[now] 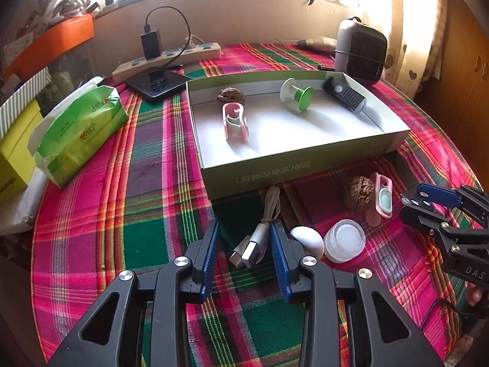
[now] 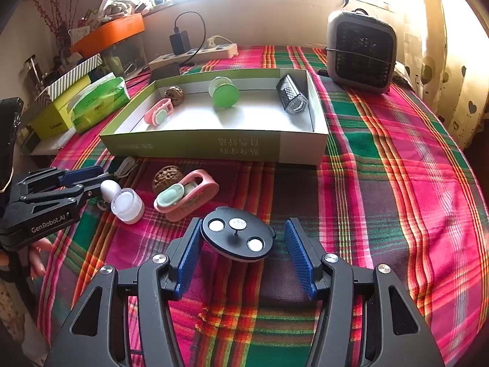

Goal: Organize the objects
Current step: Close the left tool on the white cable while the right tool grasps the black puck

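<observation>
Probably a home: plaid tablecloth point(image 2: 382, 140), tissue pack point(image 1: 81, 131), heart-print curtains point(image 2: 452, 70), space heater point(image 2: 360, 53).

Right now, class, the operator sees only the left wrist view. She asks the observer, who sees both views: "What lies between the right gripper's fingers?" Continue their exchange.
Observer: A black round disc with three white spots lies flat on the plaid cloth, between the open fingers of the right gripper.
Operator: Is it centred?
Observer: No. It sits close to the finger on the picture's left, and I cannot tell if they touch. A clear gap separates it from the other finger.
Operator: Can you see anything on my left gripper?
Observer: The left gripper has GenRobot.AI printed on its side.
</observation>
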